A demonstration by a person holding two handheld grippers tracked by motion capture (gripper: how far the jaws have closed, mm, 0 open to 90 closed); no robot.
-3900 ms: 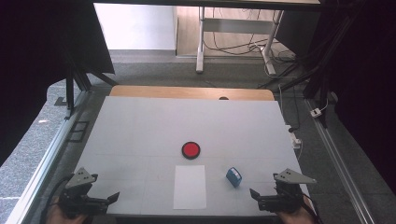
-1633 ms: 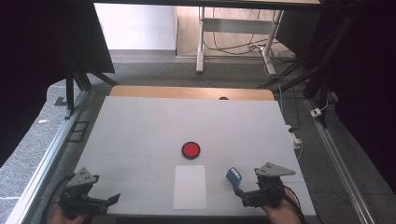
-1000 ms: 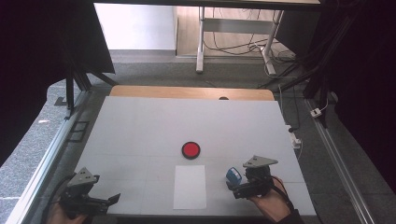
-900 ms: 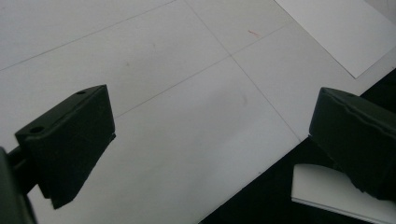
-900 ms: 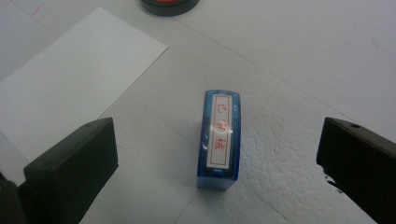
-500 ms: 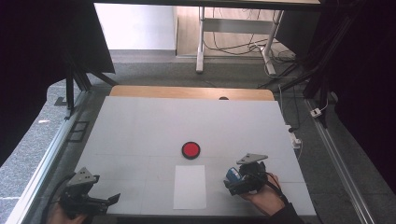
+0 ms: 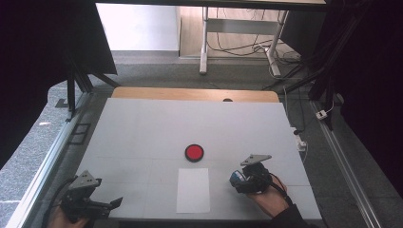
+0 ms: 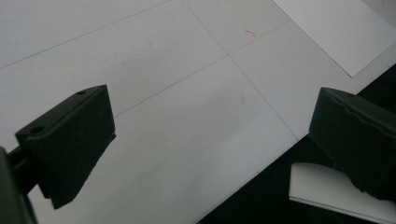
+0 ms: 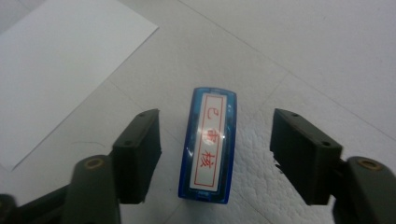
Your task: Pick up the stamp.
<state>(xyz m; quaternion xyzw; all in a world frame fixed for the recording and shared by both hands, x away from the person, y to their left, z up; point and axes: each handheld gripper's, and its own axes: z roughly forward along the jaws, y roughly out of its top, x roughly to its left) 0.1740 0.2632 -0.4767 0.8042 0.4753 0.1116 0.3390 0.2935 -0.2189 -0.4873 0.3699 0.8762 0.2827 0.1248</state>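
In the high view, the right gripper (image 7: 237, 179) sits at the lower right of the frame over a blue stamp (image 7: 235, 177), right of the white sheet (image 7: 193, 190). In the right gripper view, the stamp (image 9: 208, 145) stands at centre between the jaws, which have just been closing, gaps left on both sides. In the left gripper view, the left gripper (image 8: 215, 140) is spread wide over the table (image 8: 163, 70).

Stamp label: the blue stamp (image 9: 208, 147) is carrying a white strip with a thin red border on its top face.
Characters: three red Chinese characters are running down that strip, reading 已, 审, 核; the middle one is showing slightly blurred.
Place: the stamp is sitting between the jaws of the right gripper (image 9: 215, 158), with a gap showing on each side.
Other writing: nothing else is reading as text.
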